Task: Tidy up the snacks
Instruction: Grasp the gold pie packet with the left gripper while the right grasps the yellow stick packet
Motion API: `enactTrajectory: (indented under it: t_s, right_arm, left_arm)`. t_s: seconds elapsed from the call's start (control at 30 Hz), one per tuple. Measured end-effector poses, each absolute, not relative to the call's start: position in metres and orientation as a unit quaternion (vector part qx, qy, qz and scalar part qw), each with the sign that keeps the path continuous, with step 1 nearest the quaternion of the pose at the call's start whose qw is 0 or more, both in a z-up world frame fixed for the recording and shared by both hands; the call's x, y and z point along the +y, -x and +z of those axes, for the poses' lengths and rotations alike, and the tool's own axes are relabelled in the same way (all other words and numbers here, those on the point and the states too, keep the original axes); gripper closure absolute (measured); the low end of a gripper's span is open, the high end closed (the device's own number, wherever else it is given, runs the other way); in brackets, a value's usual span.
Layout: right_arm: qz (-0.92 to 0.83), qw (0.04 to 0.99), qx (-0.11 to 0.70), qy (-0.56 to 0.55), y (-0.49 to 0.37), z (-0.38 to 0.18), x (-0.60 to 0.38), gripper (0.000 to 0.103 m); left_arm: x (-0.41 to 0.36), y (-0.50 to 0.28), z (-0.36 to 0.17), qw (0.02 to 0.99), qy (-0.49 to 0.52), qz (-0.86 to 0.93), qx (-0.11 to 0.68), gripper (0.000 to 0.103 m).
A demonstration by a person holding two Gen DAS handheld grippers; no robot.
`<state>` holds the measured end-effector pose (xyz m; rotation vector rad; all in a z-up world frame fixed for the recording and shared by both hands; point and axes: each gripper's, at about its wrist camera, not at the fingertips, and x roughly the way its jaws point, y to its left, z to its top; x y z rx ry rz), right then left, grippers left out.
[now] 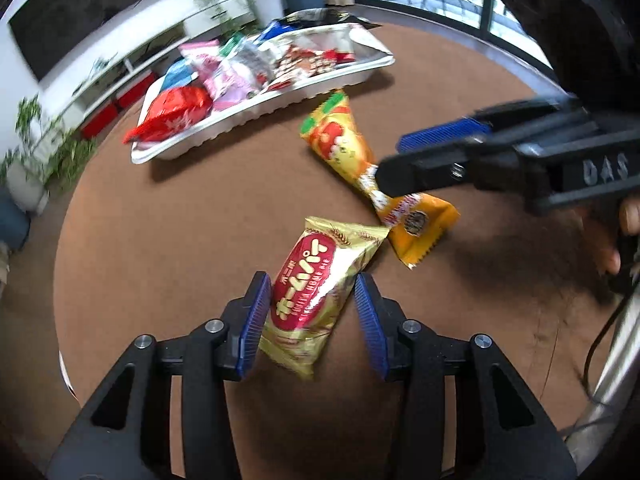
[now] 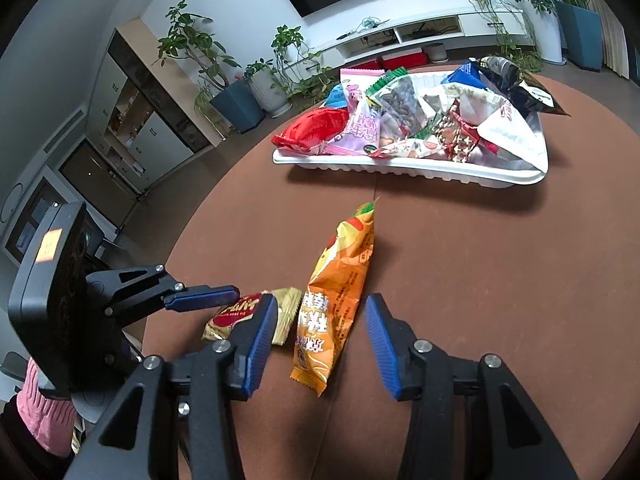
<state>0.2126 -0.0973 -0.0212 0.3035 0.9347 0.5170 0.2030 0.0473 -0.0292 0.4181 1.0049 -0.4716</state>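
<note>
A gold and red snack pack (image 1: 316,296) lies on the brown round table (image 1: 168,208), between the pads of my open left gripper (image 1: 314,320). It shows partly hidden in the right wrist view (image 2: 240,314). A long orange snack bag (image 1: 360,160) lies beyond it, and my open right gripper (image 2: 322,340) straddles its near end (image 2: 336,300). The right gripper also shows from the side in the left wrist view (image 1: 404,164), above the orange bag. A white tray (image 2: 420,170) full of several wrapped snacks stands at the table's far side (image 1: 256,108).
A red snack bag (image 1: 176,114) sits at the tray's left end. The left gripper shows at the left in the right wrist view (image 2: 208,296). Potted plants (image 2: 224,80), a white TV shelf and cabinets stand beyond the table.
</note>
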Motion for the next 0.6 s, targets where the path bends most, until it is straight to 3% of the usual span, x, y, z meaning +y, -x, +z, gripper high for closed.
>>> enactTrajectory:
  t_s: [0.23,0.6]
  right_arm:
    - [0.238,0.850,0.449,-0.138,-0.219,-0.023,-0.095,0.052]
    - [0.230,0.849,0.461,-0.115,-0.227,-0.029,-0.078,0.052]
  left_arm:
    - [0.065,-0.216,-0.036,0.838,-0.106,-0.193,0.499,0.061]
    - [0.063,-0.218,-0.037,0.845,-0.087,-0.181,0.496,0.062]
